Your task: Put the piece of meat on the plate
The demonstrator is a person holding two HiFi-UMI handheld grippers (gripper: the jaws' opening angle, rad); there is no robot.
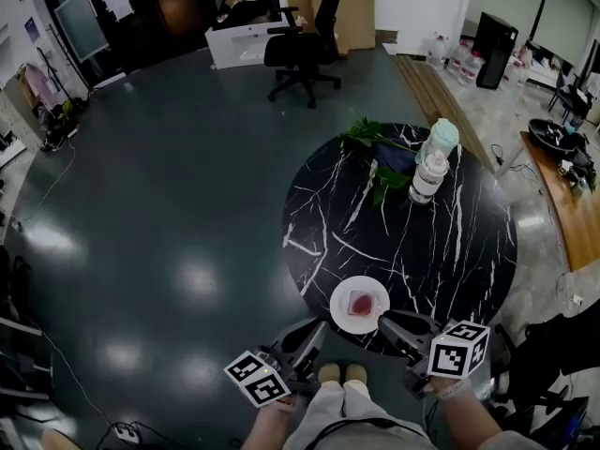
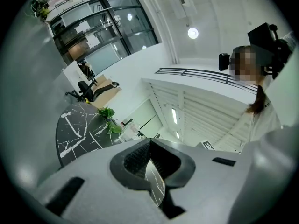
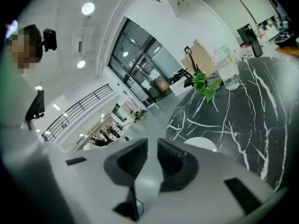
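Note:
A small red piece of meat (image 1: 361,303) lies on a white plate (image 1: 343,319) at the near edge of the round black marble table (image 1: 450,242). My left gripper (image 1: 316,330) hovers just left of the plate, off the table's edge. In the left gripper view its jaws (image 2: 150,143) are shut with nothing between them. My right gripper (image 1: 386,321) sits just right of the plate. In the right gripper view its jaws (image 3: 152,146) stand a narrow gap apart and empty, above the plate (image 3: 202,143), where the meat is hidden.
Green leaves (image 1: 380,153) and a stack of clear cups or bottles (image 1: 434,162) stand at the table's far side. A black office chair (image 1: 305,50) is on the grey floor beyond. Wooden boards (image 1: 441,101) lie at the right. My shoes (image 1: 342,373) are below the table edge.

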